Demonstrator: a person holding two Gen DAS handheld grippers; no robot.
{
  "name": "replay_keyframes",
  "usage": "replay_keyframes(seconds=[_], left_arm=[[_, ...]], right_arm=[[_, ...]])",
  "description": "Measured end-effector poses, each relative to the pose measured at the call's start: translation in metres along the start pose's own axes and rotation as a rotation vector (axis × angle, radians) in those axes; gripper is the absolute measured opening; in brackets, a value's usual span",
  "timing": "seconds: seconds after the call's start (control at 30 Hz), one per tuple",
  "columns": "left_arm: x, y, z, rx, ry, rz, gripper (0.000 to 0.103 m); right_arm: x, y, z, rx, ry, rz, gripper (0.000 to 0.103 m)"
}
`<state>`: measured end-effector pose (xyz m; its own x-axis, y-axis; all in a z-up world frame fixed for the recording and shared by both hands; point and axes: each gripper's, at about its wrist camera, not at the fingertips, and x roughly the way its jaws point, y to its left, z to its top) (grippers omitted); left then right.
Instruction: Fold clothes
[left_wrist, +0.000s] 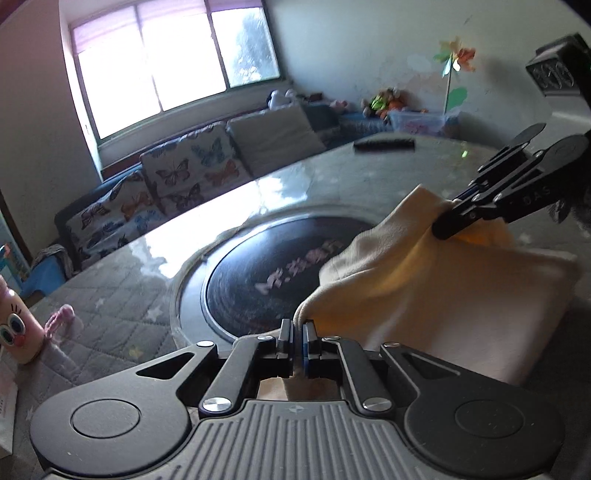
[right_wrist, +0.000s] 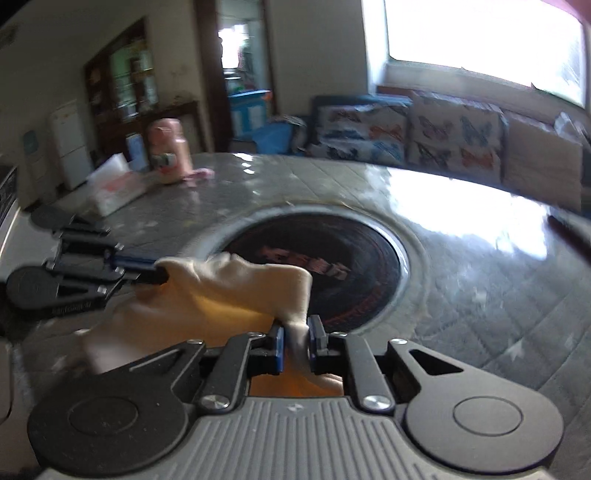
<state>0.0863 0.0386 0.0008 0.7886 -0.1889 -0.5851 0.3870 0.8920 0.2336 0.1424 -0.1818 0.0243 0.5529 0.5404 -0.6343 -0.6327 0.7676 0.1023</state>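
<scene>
A cream-yellow garment (left_wrist: 424, 280) hangs between both grippers above the grey table (left_wrist: 122, 310). My left gripper (left_wrist: 298, 334) is shut on one corner of it at the bottom of the left wrist view. My right gripper (left_wrist: 448, 212) is shut on the other corner, at the right of that view. In the right wrist view the garment (right_wrist: 229, 291) spans from my right gripper (right_wrist: 296, 334), shut on its near corner, to my left gripper (right_wrist: 157, 271) at the left. The cloth sags between them, its lower part lying on the table.
A round black inset plate (left_wrist: 273, 273) sits in the table's middle, also in the right wrist view (right_wrist: 332, 269). A pink cartoon bottle (left_wrist: 16, 325) and a white packet (right_wrist: 114, 192) stand at the table's far side. A dark remote (left_wrist: 384, 144) lies near the far edge. A sofa (left_wrist: 177, 184) runs along the window.
</scene>
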Motion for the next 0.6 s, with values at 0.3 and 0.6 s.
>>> replay_keyframes(seconds=[0.3, 0.6], left_arm=[[0.013, 0.005, -0.004, -0.018, 0.020, 0.021, 0.010], [-0.003, 0.015, 0.010, -0.096, -0.021, -0.031, 0.010]], right_arm=[[0.022, -0.021, -0.020, 0.054, 0.012, -0.041, 0.026], [0.033, -0.024, -0.012, 0.092, 0.039, 0.017, 0.029]])
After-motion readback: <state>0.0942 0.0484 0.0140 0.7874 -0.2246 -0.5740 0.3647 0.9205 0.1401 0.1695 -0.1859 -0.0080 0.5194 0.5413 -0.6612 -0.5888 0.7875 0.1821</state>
